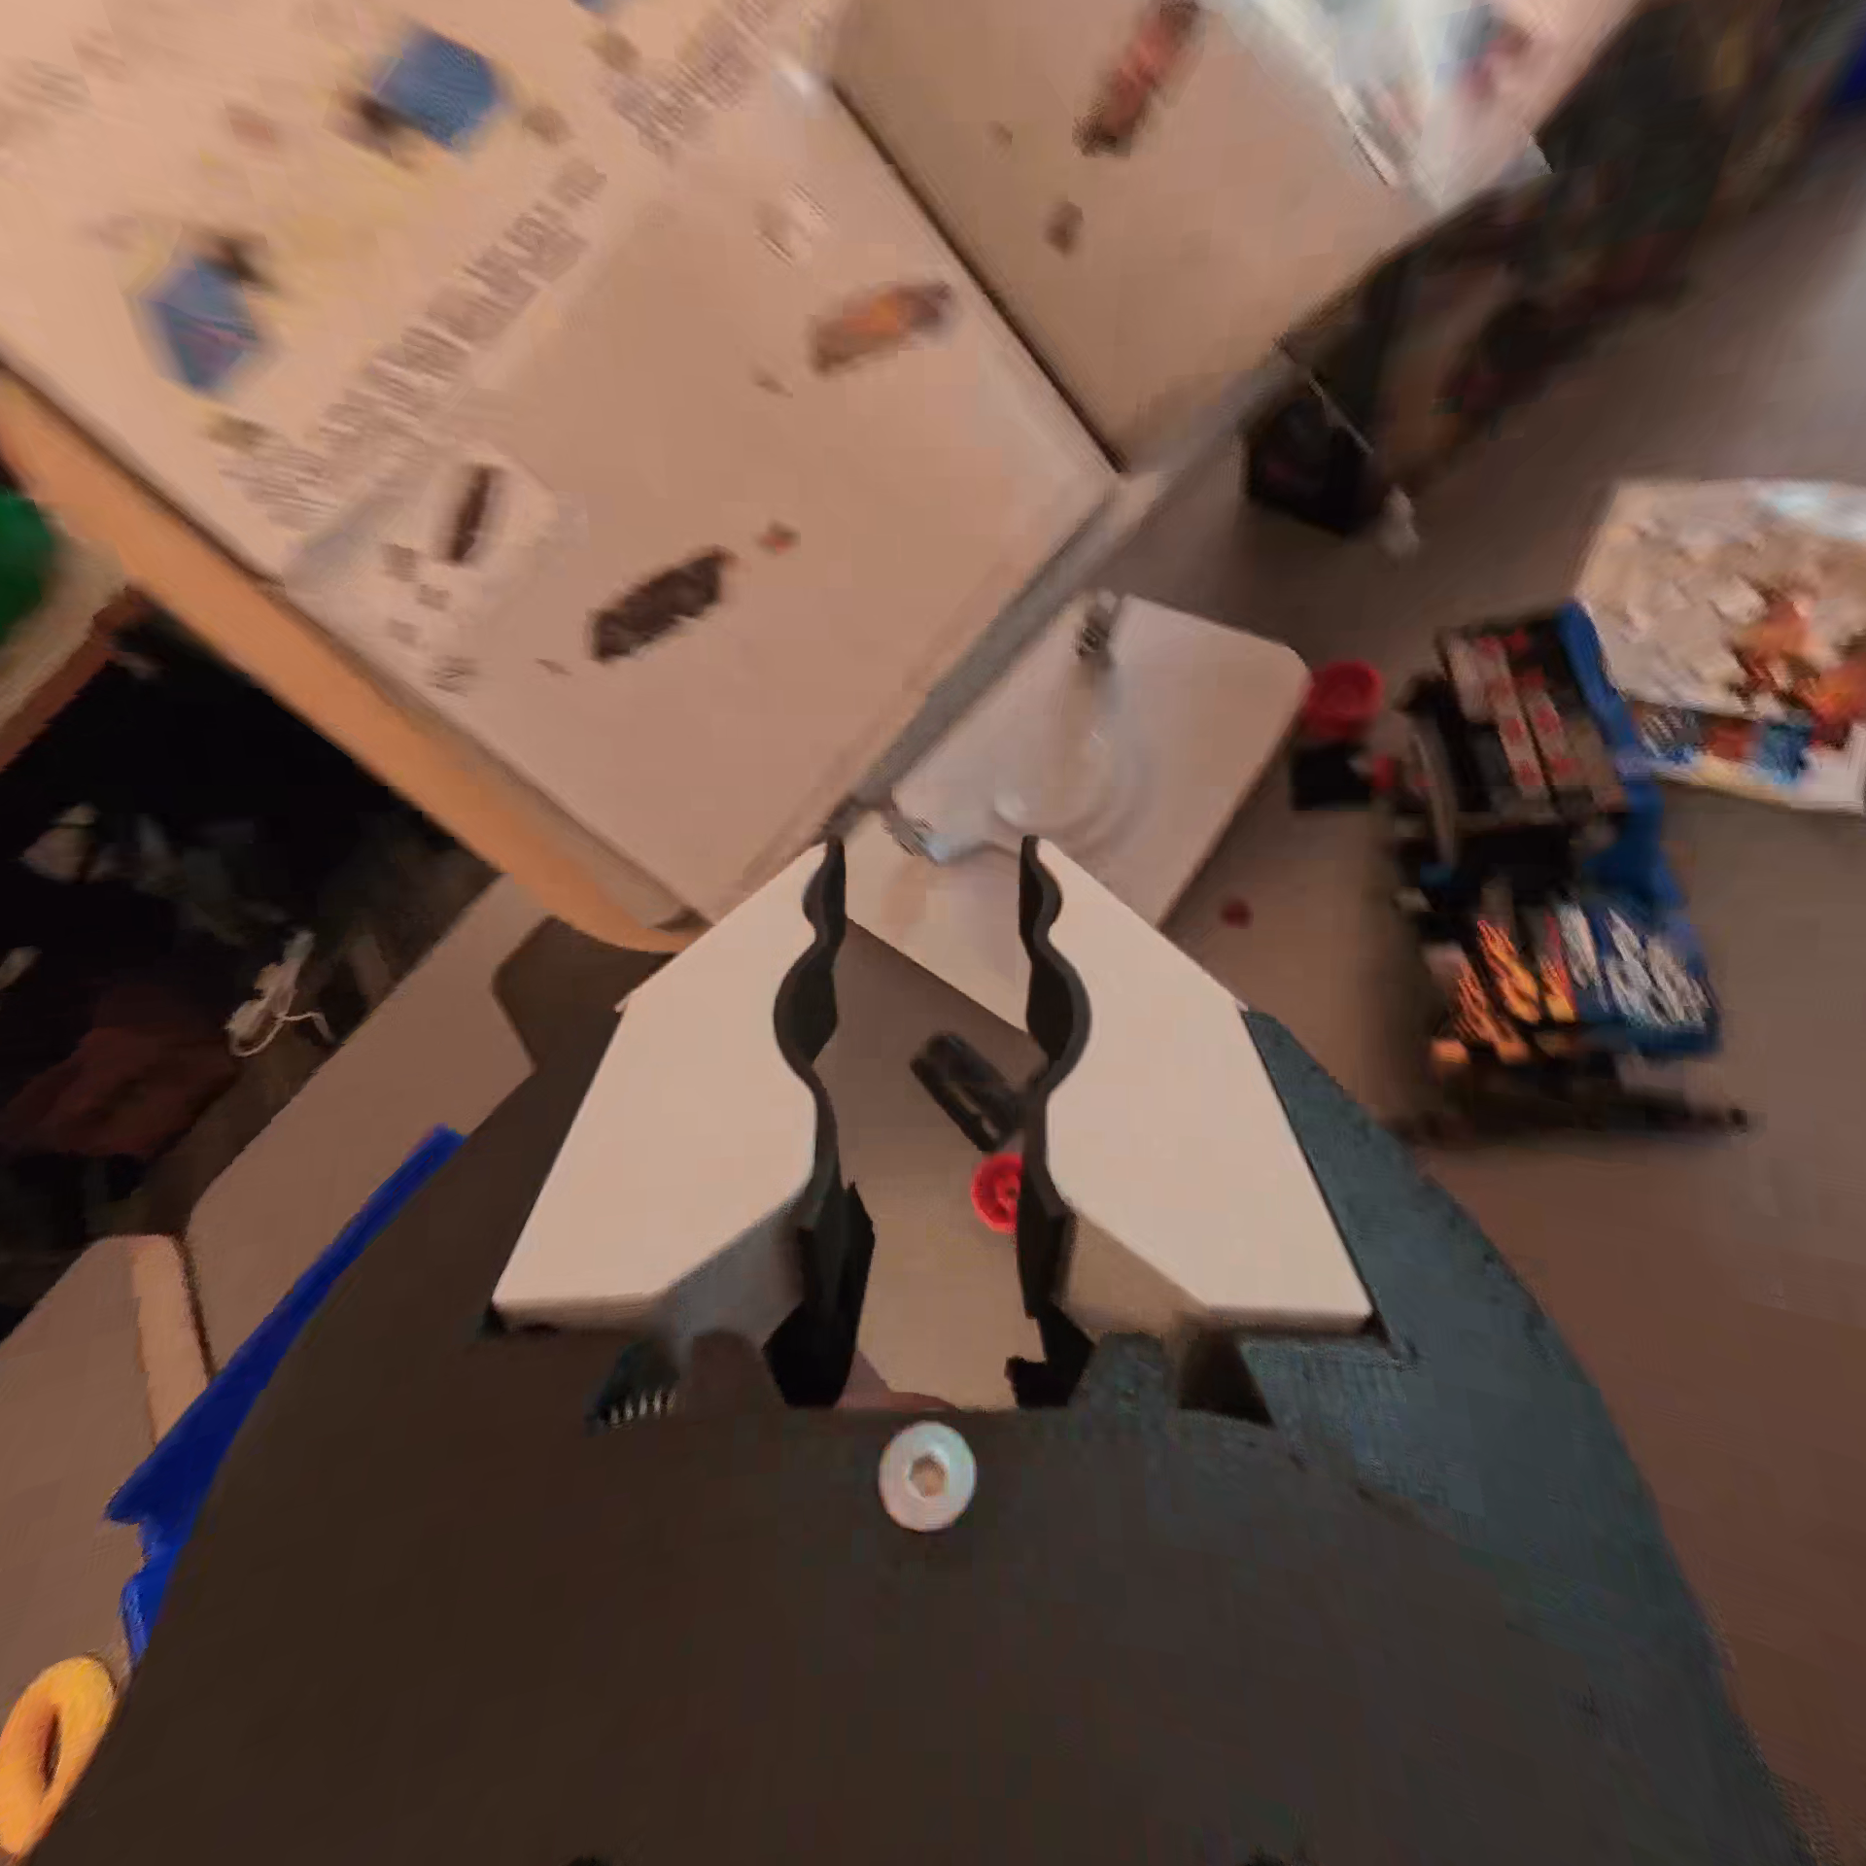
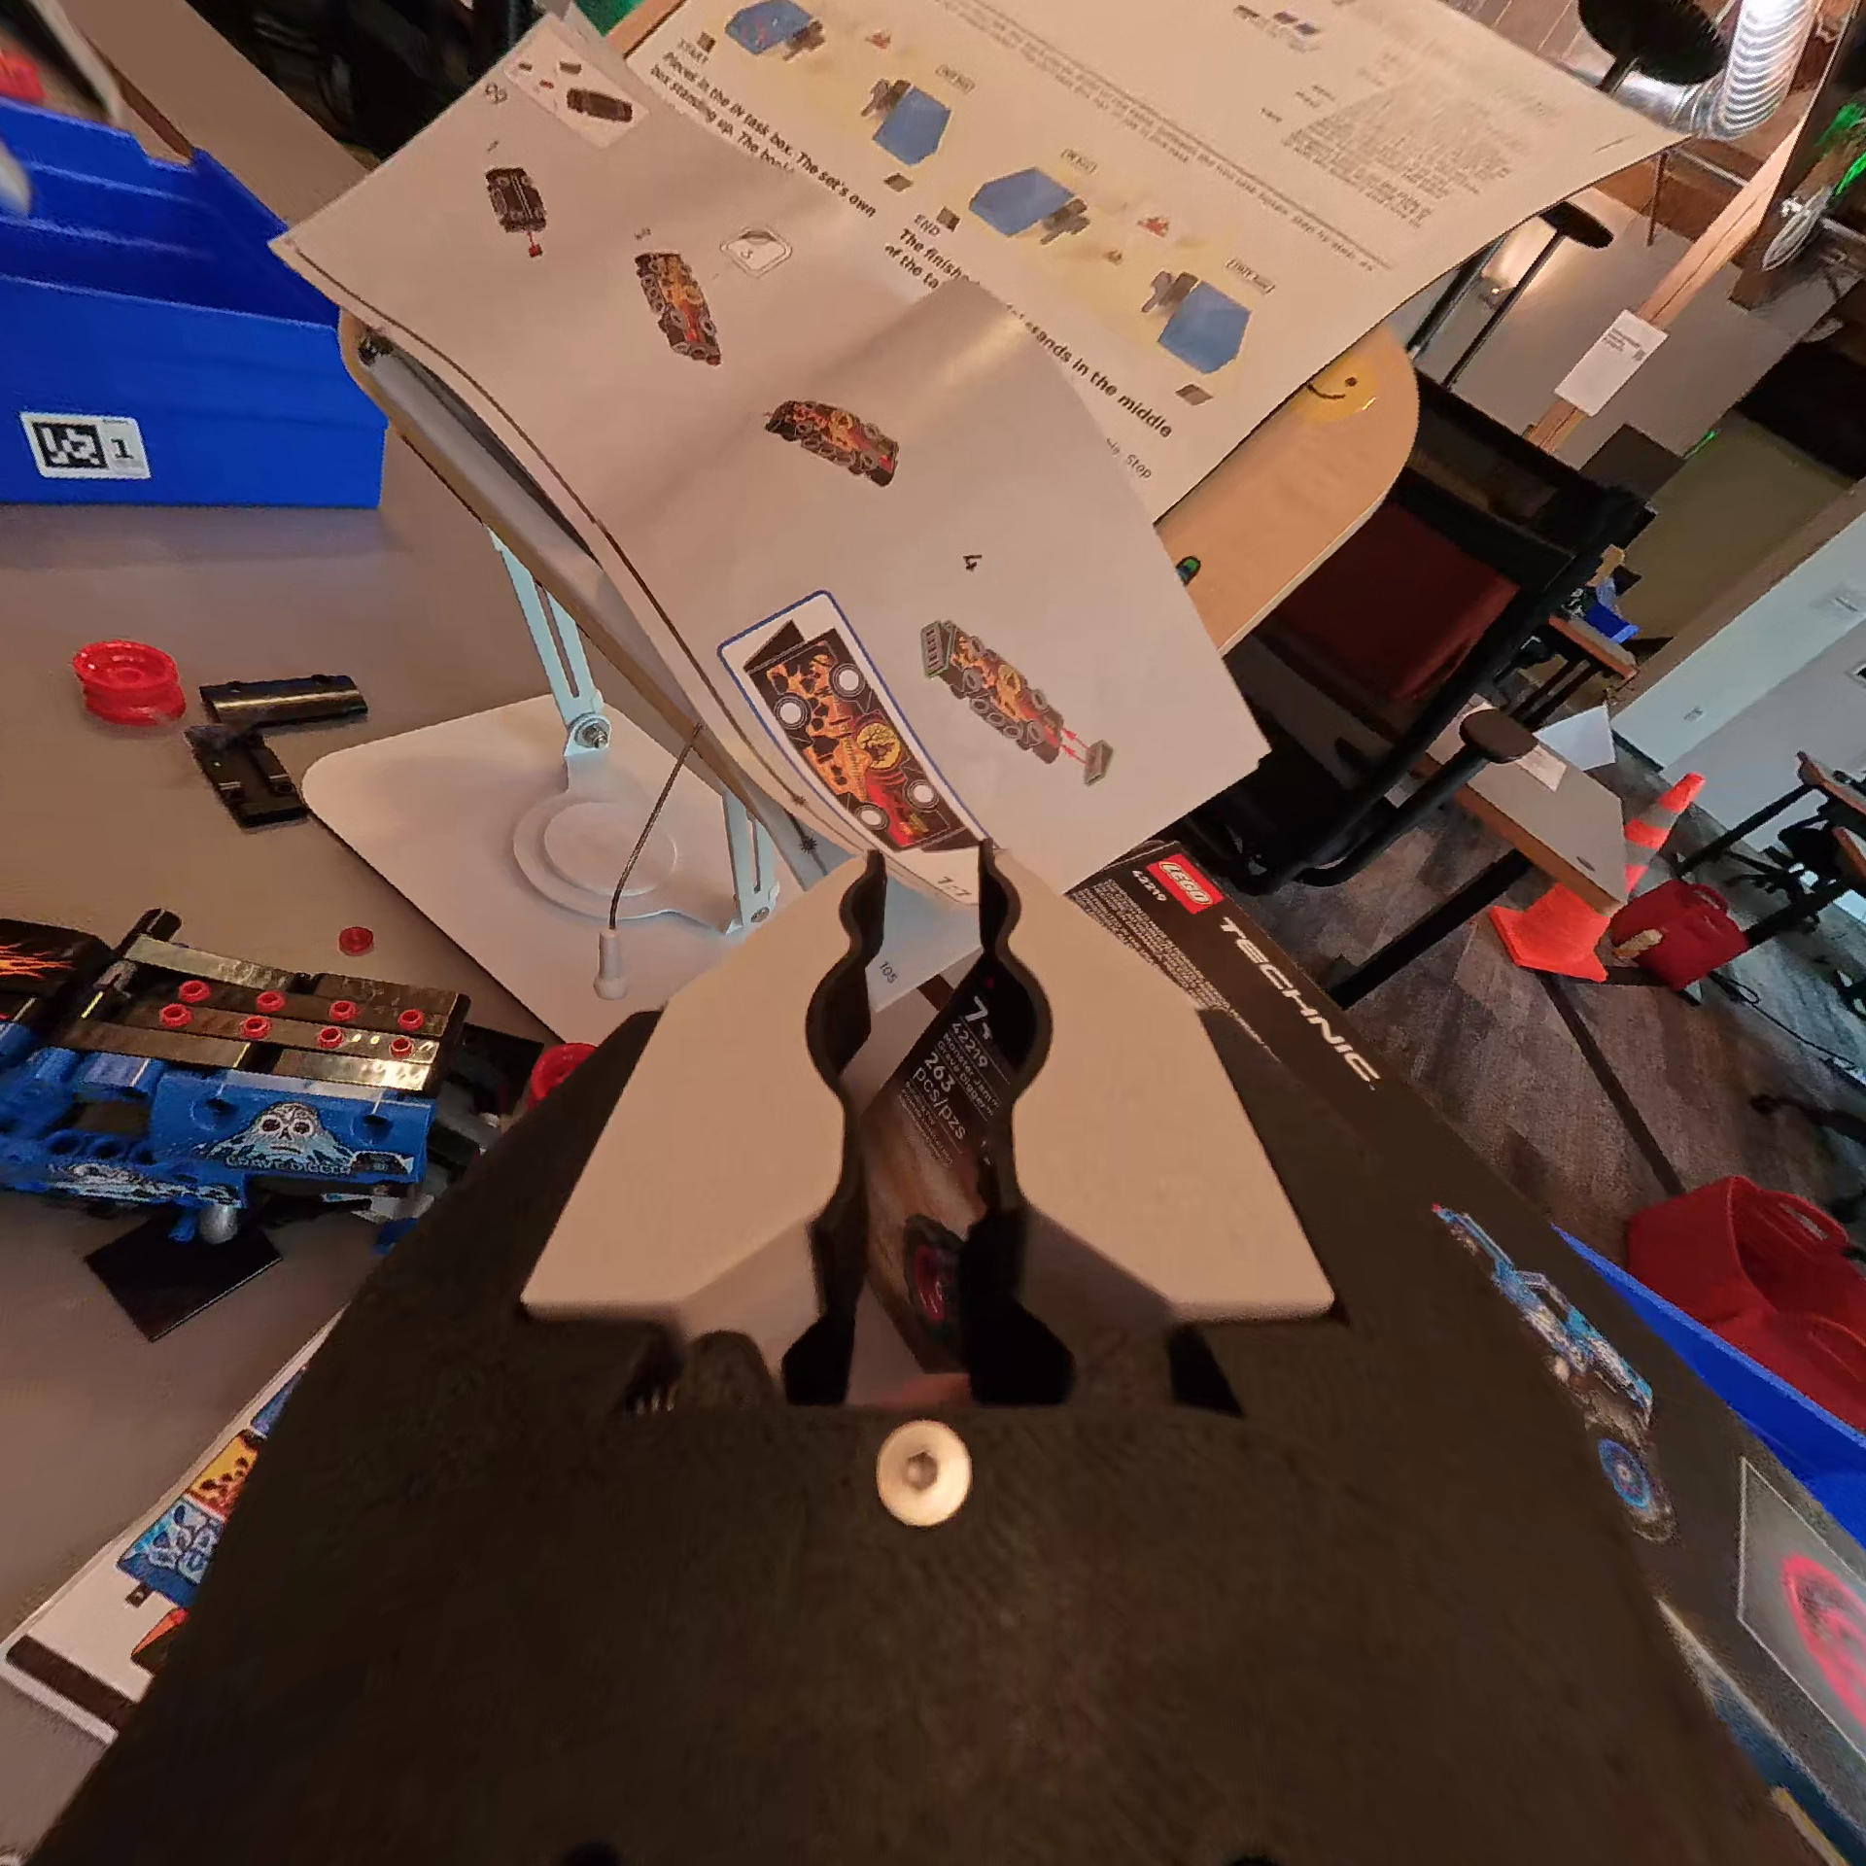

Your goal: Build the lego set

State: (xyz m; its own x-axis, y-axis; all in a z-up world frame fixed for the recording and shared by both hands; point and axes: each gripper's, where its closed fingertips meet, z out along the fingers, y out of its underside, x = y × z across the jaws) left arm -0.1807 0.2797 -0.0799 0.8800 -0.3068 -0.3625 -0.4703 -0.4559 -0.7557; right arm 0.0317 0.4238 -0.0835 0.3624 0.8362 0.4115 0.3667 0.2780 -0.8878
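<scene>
Motion blur across the left wrist view. Left tool [image 1: 929, 858] hangs above the table [image 1: 1515, 1262], its two prongs apart with nothing between them. Below the gap lie a black lego beam [image 1: 959, 1085] and a small red round piece [image 1: 998, 1191], both loose on the table. Ahead is a white stand base [image 1: 1161, 727] carrying large printed instruction sheets [image 1: 606, 353] tilted overhead. Far right: the part-built blue and black truck [image 1: 1555, 909], a red wheel hub [image 1: 1341, 697] just behind it, and a booklet [image 1: 1737, 626] beyond — details too smeared to tell more.

Right wrist view is sharp. Right tool [image 2: 929, 863] also has its prongs apart, gripping nothing; the tips sit in front of the lower edge of an instruction page [image 2: 909, 565] that curls off the white stand [image 2: 545, 798]. A second, larger sheet [image 2: 1161, 151] lies behind it. Under the tool is the black lego box [image 2: 1262, 969], near the table's edge. Left of it the truck chassis [image 2: 232, 1091] rests on the table [image 2: 151, 838], red pins showing on its black top, blue side panel facing the camera. Farther back: a red wheel hub [image 2: 129, 680], two black beams [image 2: 273, 727] just beside it, a tiny red stud [image 2: 355, 939], and a blue bin [image 2: 172, 333] at upper left.
</scene>
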